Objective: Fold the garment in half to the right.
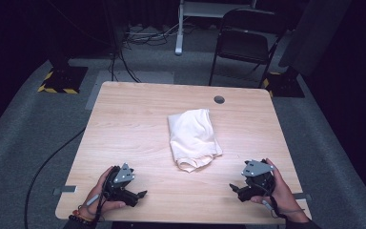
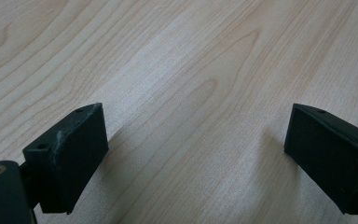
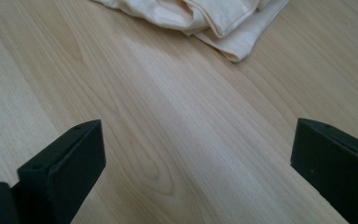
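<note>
Apparently idle | cloth (image 1: 194, 138) bundled mid-table, untouched | left gripper (image 1: 134, 195), right gripper (image 1: 238, 190) spread wide, empty, near edge | handling unstarted

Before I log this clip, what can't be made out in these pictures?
- Cream folded cloth: its far part is cut off by the top edge of the right gripper view; the folds hide what garment it is.
- Left hand-held gripper: too small in the high view to judge its jaws; its own view shows them apart.
- Black folding chair: too dark for detail.

Pale wood-grain table (image 1: 138, 124) — smooth, faintly sheeny; soft cream cloth (image 1: 193, 138); claw pads (image 2: 77, 158) seemingly matt plastic.
</note>
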